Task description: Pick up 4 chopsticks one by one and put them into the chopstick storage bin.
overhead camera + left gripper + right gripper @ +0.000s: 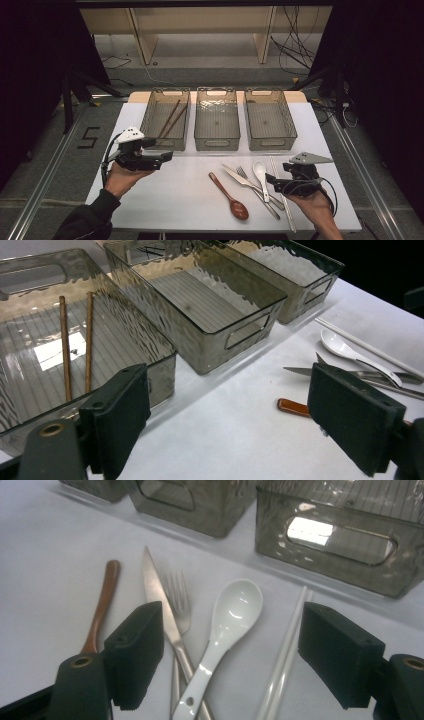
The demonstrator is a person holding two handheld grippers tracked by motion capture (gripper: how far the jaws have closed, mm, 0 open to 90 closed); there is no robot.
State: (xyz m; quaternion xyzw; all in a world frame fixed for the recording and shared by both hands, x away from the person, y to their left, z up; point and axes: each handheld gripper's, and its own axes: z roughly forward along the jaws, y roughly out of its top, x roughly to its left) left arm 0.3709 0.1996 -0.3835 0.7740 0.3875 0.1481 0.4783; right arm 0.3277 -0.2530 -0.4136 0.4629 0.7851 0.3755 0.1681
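- Our left tongs (167, 156) hang wide open and empty just in front of the left bin (166, 118), where two brown chopsticks (170, 119) already lie.
- Our right tongs (227, 660), also wide open and empty, are much nearer the cutlery on the table (190, 200).
- The white spoon (220, 635) lies between the jaws, its long axis running along them, handle toward us.

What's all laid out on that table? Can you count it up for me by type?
Bins: 3
Brown chopsticks: 2
White chopsticks: 2
Spoons: 2, wooden and white
Knife: 1
Fork: 1
Total: 11
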